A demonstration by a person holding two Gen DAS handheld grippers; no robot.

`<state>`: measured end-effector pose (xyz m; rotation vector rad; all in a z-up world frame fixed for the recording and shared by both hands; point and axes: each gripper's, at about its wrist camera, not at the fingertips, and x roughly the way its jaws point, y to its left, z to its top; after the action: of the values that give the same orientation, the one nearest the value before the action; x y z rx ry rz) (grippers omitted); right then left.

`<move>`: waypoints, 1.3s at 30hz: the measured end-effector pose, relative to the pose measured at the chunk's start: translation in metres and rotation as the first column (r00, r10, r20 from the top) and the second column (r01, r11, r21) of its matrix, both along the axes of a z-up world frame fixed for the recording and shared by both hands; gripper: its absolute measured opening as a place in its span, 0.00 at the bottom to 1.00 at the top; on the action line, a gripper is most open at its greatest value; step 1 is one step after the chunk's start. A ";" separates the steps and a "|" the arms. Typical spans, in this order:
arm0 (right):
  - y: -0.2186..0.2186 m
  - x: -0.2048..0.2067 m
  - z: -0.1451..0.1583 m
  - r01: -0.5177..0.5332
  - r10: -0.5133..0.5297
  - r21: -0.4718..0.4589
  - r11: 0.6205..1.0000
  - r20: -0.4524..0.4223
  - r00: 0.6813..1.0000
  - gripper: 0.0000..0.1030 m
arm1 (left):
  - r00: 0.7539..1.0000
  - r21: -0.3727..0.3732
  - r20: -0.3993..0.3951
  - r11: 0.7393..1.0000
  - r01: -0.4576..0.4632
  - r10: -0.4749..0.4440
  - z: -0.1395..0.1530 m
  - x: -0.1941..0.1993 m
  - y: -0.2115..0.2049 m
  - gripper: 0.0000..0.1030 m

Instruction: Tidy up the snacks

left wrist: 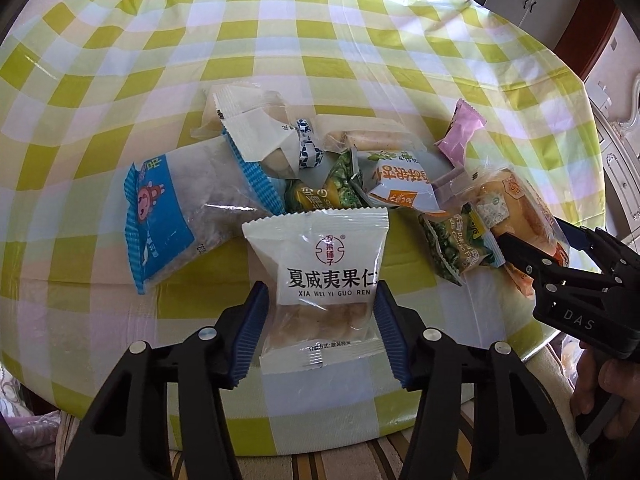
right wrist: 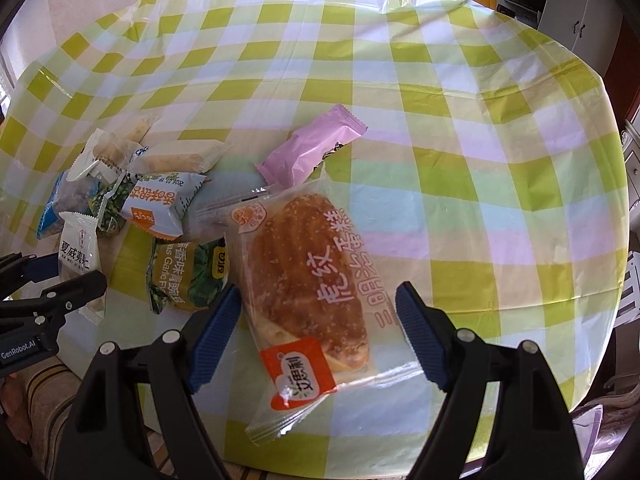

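Observation:
A pile of wrapped snacks lies on the green-checked tablecloth (left wrist: 320, 40). My left gripper (left wrist: 320, 300) is open, its blue pads on either side of a white macadamia packet (left wrist: 320, 256) without squeezing it. My right gripper (right wrist: 316, 312) is open around a clear-wrapped tiger-stripe cake (right wrist: 304, 276); it also shows in the left wrist view (left wrist: 516, 208). The right gripper appears in the left wrist view (left wrist: 532, 240), the left gripper in the right wrist view (right wrist: 64, 280).
Other snacks: a blue-and-clear bag (left wrist: 180, 208), green pea packets (left wrist: 456, 244), an orange-white packet (left wrist: 404, 184), a pink packet (right wrist: 312, 148), pale biscuit packets (left wrist: 248, 120). The table's near edge (left wrist: 320, 436) is close below. A white cabinet (right wrist: 580, 12) stands behind.

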<state>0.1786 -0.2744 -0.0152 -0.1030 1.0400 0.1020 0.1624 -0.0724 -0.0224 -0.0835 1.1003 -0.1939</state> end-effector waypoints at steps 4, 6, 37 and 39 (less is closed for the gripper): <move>0.000 0.001 -0.002 -0.001 0.001 0.008 1.000 -0.004 1.000 0.77 | 1.000 -0.007 0.001 1.000 -0.002 0.002 0.000 0.000 0.000 0.46; 0.000 0.001 -0.001 -0.004 0.004 0.010 1.000 0.001 1.000 0.71 | 1.000 -0.019 0.003 1.000 -0.003 0.003 0.000 -0.001 0.001 0.45; -0.048 -0.066 0.040 0.101 -0.111 0.124 0.987 0.075 0.991 0.48 | 0.990 -0.053 0.113 0.995 0.090 -0.084 0.041 -0.032 -0.033 0.43; -0.054 -0.071 0.042 0.112 -0.123 0.126 0.986 0.078 0.989 0.48 | 0.988 -0.054 0.116 0.992 0.111 -0.104 0.043 -0.035 -0.042 0.43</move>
<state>0.1074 -0.3285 0.0265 0.0644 0.9495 0.0531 0.1274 -0.1144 0.0210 -0.0660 0.9865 -0.3248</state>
